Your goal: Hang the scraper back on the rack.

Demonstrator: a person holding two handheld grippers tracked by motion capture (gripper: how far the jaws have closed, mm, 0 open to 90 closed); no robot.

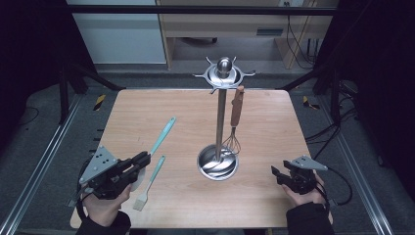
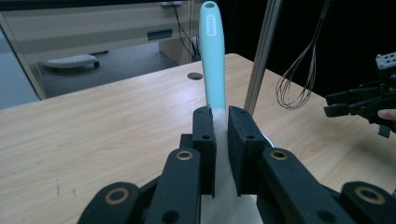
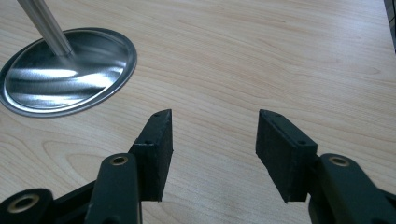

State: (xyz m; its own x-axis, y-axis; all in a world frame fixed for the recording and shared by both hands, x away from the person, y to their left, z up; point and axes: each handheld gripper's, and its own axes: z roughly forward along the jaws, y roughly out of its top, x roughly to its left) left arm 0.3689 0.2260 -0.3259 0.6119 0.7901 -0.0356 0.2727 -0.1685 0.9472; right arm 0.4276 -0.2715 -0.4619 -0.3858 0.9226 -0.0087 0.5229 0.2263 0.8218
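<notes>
My left gripper (image 1: 143, 159) (image 2: 220, 116) is shut on the white blade of a teal-handled spatula (image 1: 163, 136) (image 2: 213, 56) at the table's front left. Its handle points away toward the back right. In the left gripper view the handle end looks raised off the table. A teal-handled brush (image 1: 150, 180) lies flat just right of that gripper. My right gripper (image 1: 280, 172) (image 3: 214, 126) (image 2: 359, 100) stands open over bare wood at the front right, nothing between its fingers. A steel utensil stand (image 1: 218, 164) (image 3: 65, 70) rises mid-table, and a wooden-handled whisk (image 1: 237, 110) (image 2: 296, 79) hangs from its top hooks.
The wooden table (image 1: 274, 127) stands on a dark floor with metal rails on both sides. The stand's pole (image 1: 220, 117) (image 2: 261, 56) rises between the two grippers. Open wood lies behind the spatula and right of the stand.
</notes>
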